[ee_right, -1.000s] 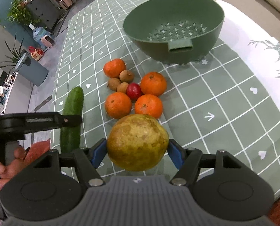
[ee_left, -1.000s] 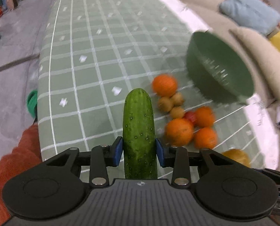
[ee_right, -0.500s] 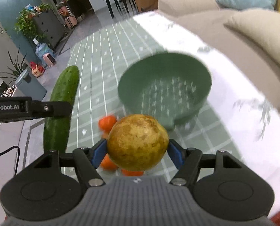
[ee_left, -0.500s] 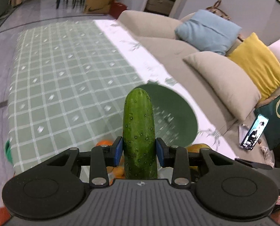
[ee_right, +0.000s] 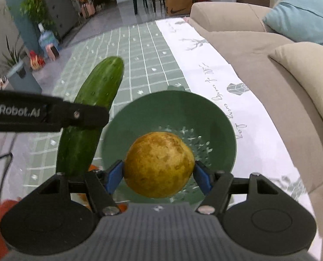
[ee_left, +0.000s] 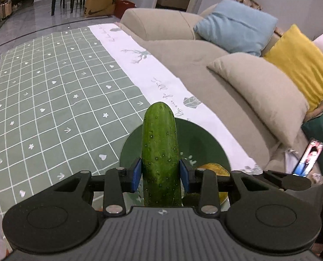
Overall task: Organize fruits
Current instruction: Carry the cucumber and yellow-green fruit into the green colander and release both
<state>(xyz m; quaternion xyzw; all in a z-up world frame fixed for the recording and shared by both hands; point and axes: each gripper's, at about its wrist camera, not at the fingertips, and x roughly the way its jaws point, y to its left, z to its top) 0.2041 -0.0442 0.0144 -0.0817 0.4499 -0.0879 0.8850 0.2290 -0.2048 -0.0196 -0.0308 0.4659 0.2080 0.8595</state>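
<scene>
Two carried loads defined this moment, and the left wrist view showed the first: the left gripper (ee_left: pixel 160 175) had its blue pads pressed against the sides of a cucumber (ee_left: pixel 160 152), clamped low on its length so most of it stood out ahead of the jaws. It hung above the green colander (ee_left: pixel 207 143), which sat on the checked tablecloth (ee_left: pixel 52 100) close to the white runner (ee_left: pixel 161 80) along the sofa-side edge; the hold looked chosen so the long body could be lowered in end first. A yellowish fruit showed at the lower right behind the finger. Open cloth stretched away on the left, while the sofa (ee_left: pixel 183 50) and its cushions crowded the right. From the right wrist view, the right gripper (ee_right: pixel 158 175) was spread fairly wide and closed on a round yellow-brown fruit (ee_right: pixel 159 164), poised over the colander (ee_right: pixel 165 113) and its perforated floor. The cucumber (ee_right: pixel 91 113) stood just to the left with the other gripper's arm crossing it, so both loads probably competed for one bowl mouth. Orange fruit peeked out below. Releasing one at a time seemed safer.
</scene>
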